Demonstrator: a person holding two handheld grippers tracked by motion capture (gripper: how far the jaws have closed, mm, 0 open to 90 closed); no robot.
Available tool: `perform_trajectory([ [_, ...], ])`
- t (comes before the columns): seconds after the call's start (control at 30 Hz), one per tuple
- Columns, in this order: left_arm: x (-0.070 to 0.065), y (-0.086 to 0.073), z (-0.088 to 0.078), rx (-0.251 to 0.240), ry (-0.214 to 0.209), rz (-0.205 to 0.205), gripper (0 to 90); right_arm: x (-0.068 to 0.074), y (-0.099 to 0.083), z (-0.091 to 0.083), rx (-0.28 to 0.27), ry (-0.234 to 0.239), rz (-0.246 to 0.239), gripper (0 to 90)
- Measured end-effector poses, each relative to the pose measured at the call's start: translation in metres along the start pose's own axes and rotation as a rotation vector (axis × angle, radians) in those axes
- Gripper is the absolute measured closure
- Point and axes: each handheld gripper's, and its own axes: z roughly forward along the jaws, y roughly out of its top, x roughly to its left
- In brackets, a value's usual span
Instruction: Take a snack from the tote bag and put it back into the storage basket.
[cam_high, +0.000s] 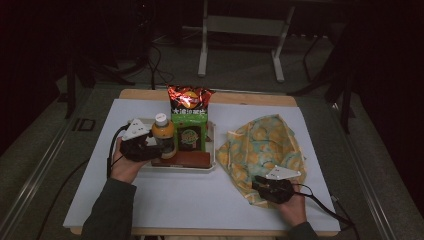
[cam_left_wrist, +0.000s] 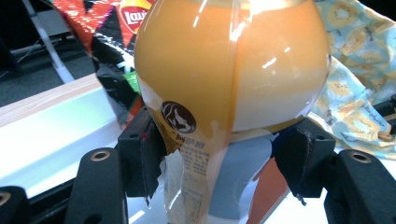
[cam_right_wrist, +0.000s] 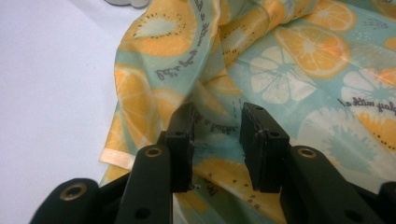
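Left tongs (cam_left_wrist: 219, 154) clamp juice bottle (cam_left_wrist: 229, 70) in white tray (cam_high: 212, 167).

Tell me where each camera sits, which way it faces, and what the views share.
High view: above the person's side, looking forward and down on the white-covered table; forearms and both hands enter from below.
Left gripper view: rides the left gripper, looking along its jaws clamped on the orange juice bottle.
Right gripper view: rides the right gripper, facing the fruit-print cloth bag, jaws apart.
Shared: the bag appears in all three.
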Motion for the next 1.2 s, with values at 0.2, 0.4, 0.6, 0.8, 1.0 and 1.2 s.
perform_trajectory([
  [0.2, 0.006, -0.003, -0.006, -0.004, 0.023, -0.009, 37.8, 0.000, 0.000, 0.000, 0.000, 0.001, 0.001, 65.2],
  [0.4, 0.014, -0.009, -0.012, -0.004, 0.050, -0.024, 37.9, 0.000, 0.000, 0.000, 0.000, 0.000, 0.001, 65.2],
  [0.6, 0.022, -0.014, -0.021, -0.013, 0.073, -0.048, 37.9, 0.000, 0.000, 0.000, 0.001, 0.001, 0.002, 65.2],
  [0.8, 0.030, -0.022, -0.029, -0.008, 0.099, -0.067, 37.9, 0.000, 0.000, 0.000, 0.000, 0.001, 0.004, 65.2],
  [1.0, 0.039, -0.029, -0.036, -0.011, 0.127, -0.090, 37.9, 0.000, 0.000, 0.000, -0.001, 0.001, 0.003, 65.1],
  [1.2, 0.044, -0.037, -0.038, 0.005, 0.136, -0.094, 37.8, 0.000, 0.000, 0.000, 0.000, 0.002, 0.004, 65.2],
])
